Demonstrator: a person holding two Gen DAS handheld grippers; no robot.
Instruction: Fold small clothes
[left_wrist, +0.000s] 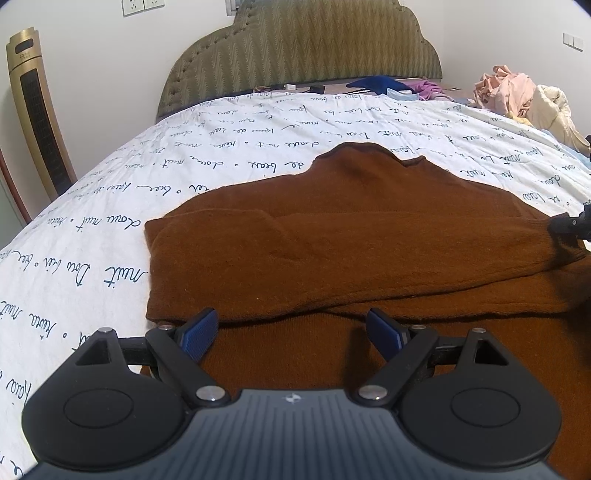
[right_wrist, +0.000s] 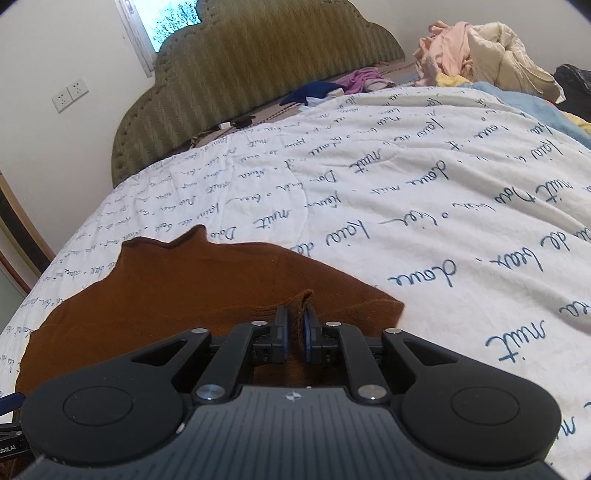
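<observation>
Jaws of the right gripper (right_wrist: 294, 325) hide the brown sweater's (left_wrist: 332, 236) pinched fold.

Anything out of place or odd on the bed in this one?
Only clutter: a heap of loose clothes sits unfolded at the far corner by the headboard. The brown sweater lies flat and undamaged on the printed quilt.

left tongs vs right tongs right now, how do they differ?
Left tongs stand wide open with nothing between the pads; right tongs are nearly closed with a fold of the brown sweater between the pads. Left sits at the sweater's near part, right at its edge beside the quilt. Both have blue pads and angle down at the sweater.
</observation>
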